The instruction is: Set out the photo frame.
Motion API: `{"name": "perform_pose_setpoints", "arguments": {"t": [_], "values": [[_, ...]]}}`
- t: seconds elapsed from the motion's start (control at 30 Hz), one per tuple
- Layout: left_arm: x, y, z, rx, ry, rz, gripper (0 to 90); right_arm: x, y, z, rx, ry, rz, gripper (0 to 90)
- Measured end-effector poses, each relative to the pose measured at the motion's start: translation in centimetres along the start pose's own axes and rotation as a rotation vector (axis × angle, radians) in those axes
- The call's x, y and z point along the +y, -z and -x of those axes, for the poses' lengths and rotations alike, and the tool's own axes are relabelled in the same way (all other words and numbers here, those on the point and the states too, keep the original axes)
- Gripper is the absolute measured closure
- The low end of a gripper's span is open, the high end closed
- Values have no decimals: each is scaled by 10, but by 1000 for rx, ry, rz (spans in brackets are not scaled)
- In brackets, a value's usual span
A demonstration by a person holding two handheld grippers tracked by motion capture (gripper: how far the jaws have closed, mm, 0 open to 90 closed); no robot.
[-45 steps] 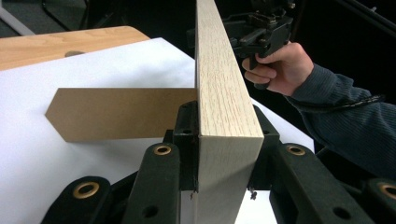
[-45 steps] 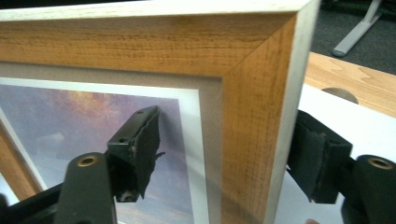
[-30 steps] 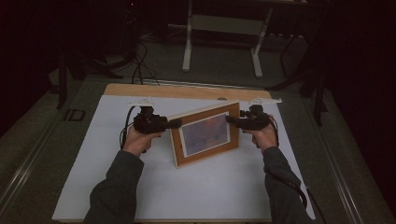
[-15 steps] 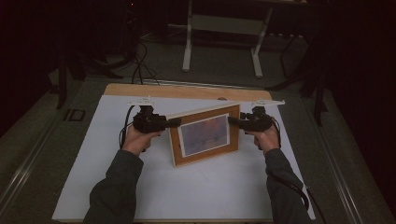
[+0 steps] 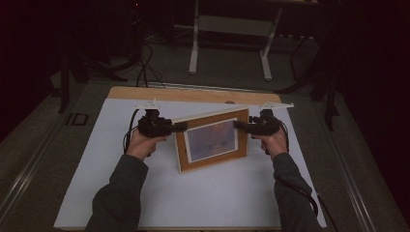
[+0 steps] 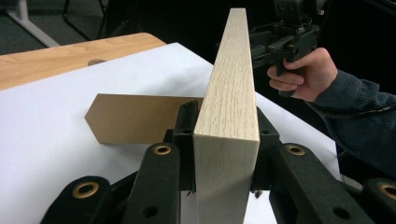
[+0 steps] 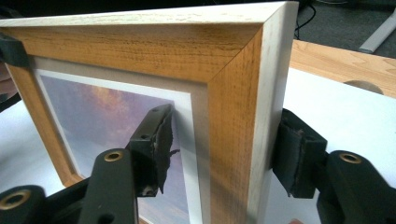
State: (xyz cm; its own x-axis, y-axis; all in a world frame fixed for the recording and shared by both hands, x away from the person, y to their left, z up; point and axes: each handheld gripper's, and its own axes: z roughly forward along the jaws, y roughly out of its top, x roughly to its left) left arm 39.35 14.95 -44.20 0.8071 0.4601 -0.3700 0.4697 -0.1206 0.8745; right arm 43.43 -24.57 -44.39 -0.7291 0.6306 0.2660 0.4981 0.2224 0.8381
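Grippers, left [image 5: 180, 126] and right [image 5: 238, 124], pinched opposite side edges of an upright light-wood picture frame [image 5: 212, 140] on the white table sheet [image 5: 96, 159]; setting it on its brown back stand [image 6: 133, 118] likely came next.

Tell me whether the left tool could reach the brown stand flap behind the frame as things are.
Probably not right now: the left tool is clamped on the picture frame edge. The stand flap lies just behind with open table around it, so letting go would leave the way free.
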Motion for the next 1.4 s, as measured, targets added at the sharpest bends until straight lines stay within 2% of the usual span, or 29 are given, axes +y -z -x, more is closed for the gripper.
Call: {"name": "perform_pose_setpoints", "arguments": {"t": [0.37, 1.4], "values": [[0, -1, -2, 19, 2, 13, 682, -6, 5, -1, 22, 1, 8, 509], [1, 2, -10, 32, 22, 26, 625, -12, 10, -10, 30, 14, -10, 590]]}}
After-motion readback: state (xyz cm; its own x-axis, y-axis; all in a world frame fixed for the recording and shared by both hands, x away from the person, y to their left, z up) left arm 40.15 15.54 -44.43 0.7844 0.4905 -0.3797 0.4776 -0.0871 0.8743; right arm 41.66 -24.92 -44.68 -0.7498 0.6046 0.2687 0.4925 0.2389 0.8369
